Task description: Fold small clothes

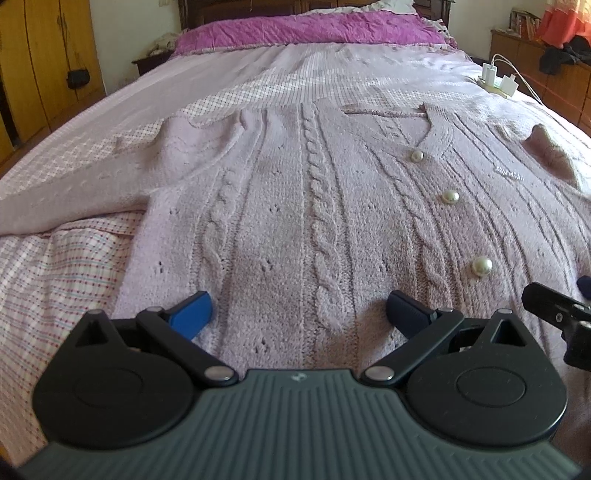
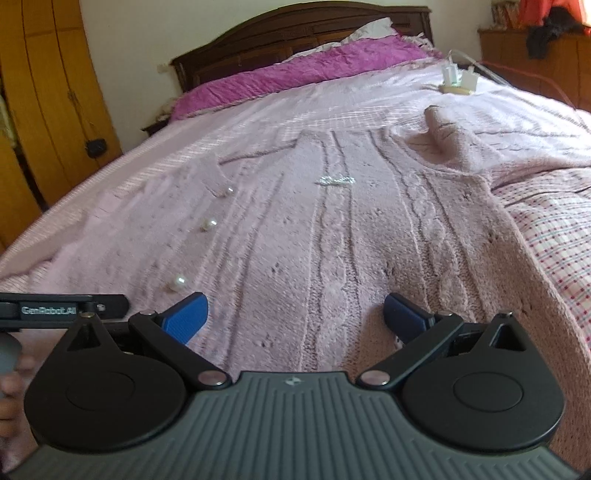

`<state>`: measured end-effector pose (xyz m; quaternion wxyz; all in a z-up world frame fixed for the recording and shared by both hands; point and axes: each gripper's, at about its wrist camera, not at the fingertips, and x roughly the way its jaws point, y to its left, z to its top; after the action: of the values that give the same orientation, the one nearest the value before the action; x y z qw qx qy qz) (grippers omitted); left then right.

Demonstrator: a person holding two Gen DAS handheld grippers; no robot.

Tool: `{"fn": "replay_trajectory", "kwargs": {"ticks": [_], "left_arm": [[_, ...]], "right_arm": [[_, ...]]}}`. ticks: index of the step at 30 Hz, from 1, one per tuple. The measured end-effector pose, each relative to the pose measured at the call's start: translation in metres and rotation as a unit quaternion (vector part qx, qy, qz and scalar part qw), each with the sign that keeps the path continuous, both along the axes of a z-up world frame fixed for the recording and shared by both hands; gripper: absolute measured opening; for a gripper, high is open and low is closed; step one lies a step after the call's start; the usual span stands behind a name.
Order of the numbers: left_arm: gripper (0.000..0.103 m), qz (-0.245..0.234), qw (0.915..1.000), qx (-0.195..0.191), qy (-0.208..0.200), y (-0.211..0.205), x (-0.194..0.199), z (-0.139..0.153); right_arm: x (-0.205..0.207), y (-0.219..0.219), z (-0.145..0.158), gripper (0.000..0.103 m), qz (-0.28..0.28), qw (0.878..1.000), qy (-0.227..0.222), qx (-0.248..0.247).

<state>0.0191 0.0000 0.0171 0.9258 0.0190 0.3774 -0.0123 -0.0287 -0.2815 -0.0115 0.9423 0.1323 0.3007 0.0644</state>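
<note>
A lilac cable-knit cardigan [image 1: 295, 206] with pearl buttons [image 1: 450, 196] lies flat, front up, on the bed, its neckline pointing at the headboard. My left gripper [image 1: 298, 314] is open low over the hem on the garment's left half, blue fingers [image 1: 192, 314] spread on the knit. In the right wrist view the same cardigan [image 2: 332, 240] fills the frame, and my right gripper [image 2: 295, 317] stands open over the hem on its right half. One sleeve [image 1: 74, 192] stretches out left; the other sleeve [image 2: 450, 144] is bunched up at the right.
The checked bedsheet [image 1: 55, 273] shows at both sides of the cardigan. A magenta quilt [image 1: 306, 29] lies by the headboard [image 2: 295, 40]. White chargers on a power strip [image 1: 498, 79] sit at the bed's right edge. Wooden wardrobes [image 1: 40, 62] stand left.
</note>
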Motion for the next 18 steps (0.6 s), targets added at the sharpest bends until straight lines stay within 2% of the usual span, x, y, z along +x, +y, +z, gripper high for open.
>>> {"fn": "replay_trajectory", "kwargs": {"ticks": [7,11,18], "left_arm": [[0.103,-0.009,0.9990,-0.042,0.008,-0.001,0.001,0.017],[0.103,-0.014,0.9989,-0.043,0.006,-0.007,0.003,0.023],[0.103,-0.010,0.9990,-0.042,0.014,-0.011,0.010,0.026]], "right_arm": [[-0.001,-0.029,0.017,0.103,0.003,0.996,0.005,0.094],[0.003,-0.052,0.029,0.103,0.006,0.990,0.003,0.141],[0.015,-0.108,0.045,0.103,-0.019,0.983,-0.013,0.183]]}}
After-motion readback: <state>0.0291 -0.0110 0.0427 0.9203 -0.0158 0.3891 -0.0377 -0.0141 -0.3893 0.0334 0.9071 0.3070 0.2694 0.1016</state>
